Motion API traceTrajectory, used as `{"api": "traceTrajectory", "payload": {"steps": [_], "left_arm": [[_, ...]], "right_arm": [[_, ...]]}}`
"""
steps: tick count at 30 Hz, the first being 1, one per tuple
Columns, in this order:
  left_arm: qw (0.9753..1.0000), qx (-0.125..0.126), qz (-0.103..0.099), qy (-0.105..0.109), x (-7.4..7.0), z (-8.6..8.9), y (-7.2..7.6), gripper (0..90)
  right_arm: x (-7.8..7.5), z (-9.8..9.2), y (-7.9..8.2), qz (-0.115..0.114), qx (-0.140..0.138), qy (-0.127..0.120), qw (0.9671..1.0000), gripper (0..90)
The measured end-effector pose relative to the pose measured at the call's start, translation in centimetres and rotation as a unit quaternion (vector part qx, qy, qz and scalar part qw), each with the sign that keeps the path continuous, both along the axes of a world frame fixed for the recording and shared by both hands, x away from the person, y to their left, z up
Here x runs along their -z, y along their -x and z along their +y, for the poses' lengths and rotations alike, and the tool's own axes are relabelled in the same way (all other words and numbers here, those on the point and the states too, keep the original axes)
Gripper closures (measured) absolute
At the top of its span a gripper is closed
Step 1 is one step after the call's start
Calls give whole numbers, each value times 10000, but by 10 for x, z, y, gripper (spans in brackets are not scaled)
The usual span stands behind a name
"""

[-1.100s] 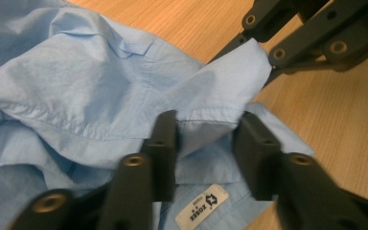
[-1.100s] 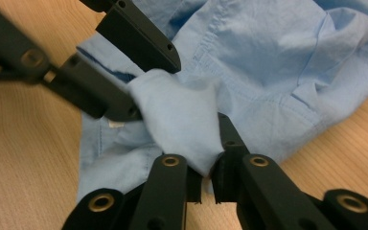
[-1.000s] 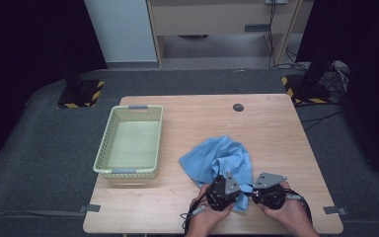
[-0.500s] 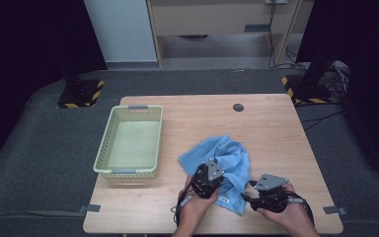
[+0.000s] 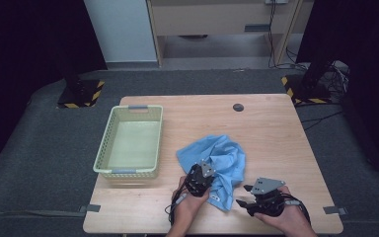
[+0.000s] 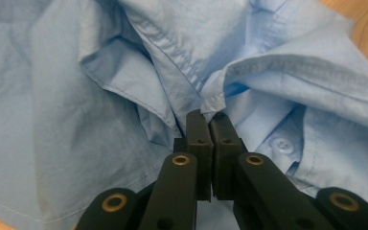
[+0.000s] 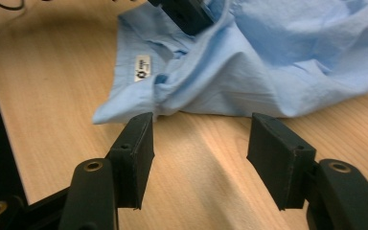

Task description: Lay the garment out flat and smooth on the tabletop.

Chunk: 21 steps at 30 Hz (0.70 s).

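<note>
**Now the left gripper bites while the right lets go**

The blue shirt [image 5: 216, 163] lies crumpled on the wooden table [image 5: 276, 143], and the grip on it has just switched sides. A second ago both grippers sat together at its near edge; since then the left gripper [image 5: 201, 174] has pushed forward onto the cloth, and its jaws now stand pressed together on a stitched fold of the shirt [image 6: 211, 103], with a button [image 6: 282, 144] just to their right in the left gripper view. The right gripper [image 5: 244, 196] has drawn back and off the fabric: its jaws stand wide apart over bare wood, and the shirt's near hem and its white label [image 7: 142, 67] lie just ahead of them, close but not touching.

So the shirt is pinched at one point only, and the free gripper seems to be lining up for a second hold on the hem in front of it. With two holds the cloth could be lifted or spread. The pale green basket [image 5: 131, 143] stands well off to the left of the left gripper, holding nothing, and looks the likely destination. The dark round disc [image 5: 238, 106] sits far ahead of both tools, well apart from the shirt.
</note>
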<state>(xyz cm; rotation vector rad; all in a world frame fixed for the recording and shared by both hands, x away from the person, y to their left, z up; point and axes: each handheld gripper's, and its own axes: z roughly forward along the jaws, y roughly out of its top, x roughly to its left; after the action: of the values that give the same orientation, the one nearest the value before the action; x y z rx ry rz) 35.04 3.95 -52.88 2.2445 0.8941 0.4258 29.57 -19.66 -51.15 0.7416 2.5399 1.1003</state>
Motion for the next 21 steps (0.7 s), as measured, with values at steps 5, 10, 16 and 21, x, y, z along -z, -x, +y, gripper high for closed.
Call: {"api": "traceTrajectory", "payload": {"steps": [5, 10, 16, 21], "left_arm": [[10000, 14, 25, -5, 1, 0, 0, 891], [10000, -24, -9, 33, 3, -1, 1, 890], [10000, 12, -16, 0, 2, -5, 4, 890], [10000, 12, 36, 68, 3, -6, 4, 890]], "right_arm": [[0, 6, 4, 67, -178, -39, 9998, 407], [3, 12, 7, 182, -305, -80, 9993, 390], [5, 20, 10, 240, -422, -78, 9988, 380], [9, 22, 11, 281, -464, 6, 9985, 380]]}}
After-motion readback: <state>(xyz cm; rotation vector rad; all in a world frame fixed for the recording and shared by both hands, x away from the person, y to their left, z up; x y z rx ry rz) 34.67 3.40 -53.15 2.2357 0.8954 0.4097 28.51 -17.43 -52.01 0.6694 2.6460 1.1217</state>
